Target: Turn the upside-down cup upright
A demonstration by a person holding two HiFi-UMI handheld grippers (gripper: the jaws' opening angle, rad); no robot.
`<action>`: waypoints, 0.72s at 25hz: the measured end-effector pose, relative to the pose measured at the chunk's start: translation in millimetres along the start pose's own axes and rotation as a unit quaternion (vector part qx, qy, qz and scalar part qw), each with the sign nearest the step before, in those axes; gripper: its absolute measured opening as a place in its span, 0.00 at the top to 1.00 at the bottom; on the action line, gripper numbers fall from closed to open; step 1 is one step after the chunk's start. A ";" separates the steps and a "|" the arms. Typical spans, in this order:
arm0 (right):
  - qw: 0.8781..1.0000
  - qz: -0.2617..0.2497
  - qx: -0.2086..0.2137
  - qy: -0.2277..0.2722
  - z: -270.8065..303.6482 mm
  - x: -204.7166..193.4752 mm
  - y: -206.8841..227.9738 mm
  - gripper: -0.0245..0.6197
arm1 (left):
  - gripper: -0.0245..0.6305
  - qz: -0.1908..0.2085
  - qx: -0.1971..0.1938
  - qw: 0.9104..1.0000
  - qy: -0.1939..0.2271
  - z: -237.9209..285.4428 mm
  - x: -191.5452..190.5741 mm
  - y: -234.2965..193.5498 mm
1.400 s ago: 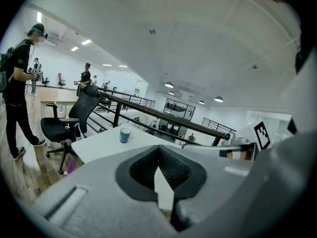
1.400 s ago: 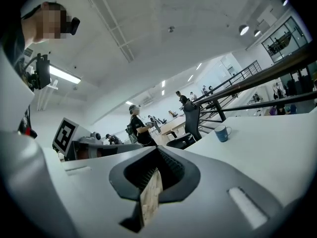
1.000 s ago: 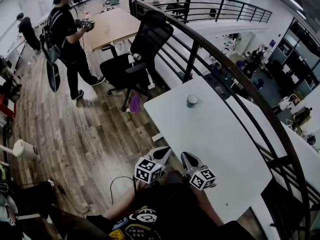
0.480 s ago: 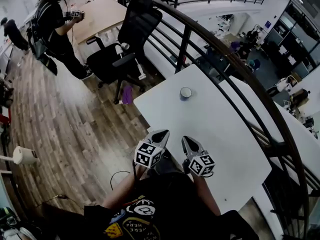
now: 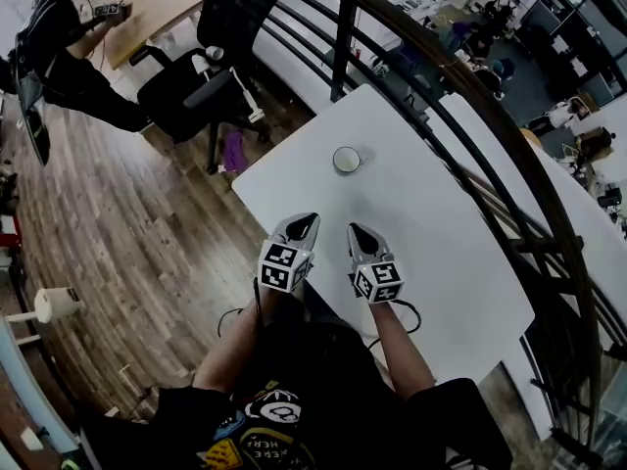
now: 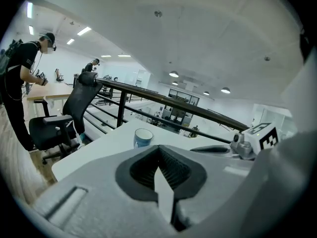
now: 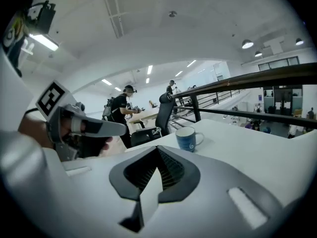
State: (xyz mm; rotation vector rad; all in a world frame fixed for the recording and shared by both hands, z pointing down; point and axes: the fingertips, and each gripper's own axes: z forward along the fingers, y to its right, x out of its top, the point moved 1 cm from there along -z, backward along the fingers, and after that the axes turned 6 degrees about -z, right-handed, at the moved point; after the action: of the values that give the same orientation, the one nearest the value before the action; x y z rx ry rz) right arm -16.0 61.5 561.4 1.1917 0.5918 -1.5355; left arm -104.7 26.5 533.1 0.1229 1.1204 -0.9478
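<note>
The cup (image 5: 346,160) stands alone on the table (image 5: 446,262), well ahead of the left tongs (image 5: 305,223) and right tongs (image 5: 355,234). Both are closed and empty. This looks like the approach: next, one pair must open and reach the cup.

From above, my cup (image 5: 346,160) is too small for me to tell which end is up, the picture's edge cuts off the far person (image 5: 49,32) and the top of the chair (image 5: 235,8), and the room below (image 5: 509,37) past the rail (image 5: 341,47) is too tiny to make out.
</note>
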 end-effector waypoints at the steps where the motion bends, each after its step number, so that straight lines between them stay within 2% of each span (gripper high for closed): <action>1: 1.000 -0.005 -0.014 -0.003 13.4 -6.5 11.9 0.97 | 0.96 -0.001 0.006 1.000 -0.003 8.0 0.3 -5.9; 4: 0.998 -0.026 -0.049 0.003 55.1 -21.2 44.4 0.96 | 0.96 -0.010 0.008 1.000 0.002 20.4 7.8 -13.9; 6: 0.997 -0.027 -0.071 0.005 85.5 -29.0 63.8 0.75 | 0.96 -0.011 0.003 1.000 0.002 22.3 10.0 -17.8; 9: 0.994 -0.029 -0.100 0.012 126.9 -29.2 85.0 0.57 | 0.96 -0.028 0.000 1.000 -0.006 21.0 2.8 -27.6; 13: 0.988 -0.060 -0.139 -0.009 169.4 -35.6 100.2 0.37 | 0.96 -0.050 0.001 0.998 -0.027 10.6 -7.5 -44.9; 15: 0.985 -0.064 -0.159 -0.013 185.6 -34.3 109.4 0.33 | 0.96 -0.061 0.004 0.998 -0.034 7.7 -8.6 -57.2; 18: 0.980 -0.071 -0.184 -0.020 209.4 -28.1 122.5 0.32 | 0.96 -0.066 0.008 0.997 -0.041 15.6 -4.7 -78.7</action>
State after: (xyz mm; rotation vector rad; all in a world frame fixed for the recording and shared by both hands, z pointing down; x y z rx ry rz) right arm 16.1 -142.5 691.7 0.8496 0.9062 -1.4840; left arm -149.2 -27.7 572.5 0.0225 1.0559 -1.0707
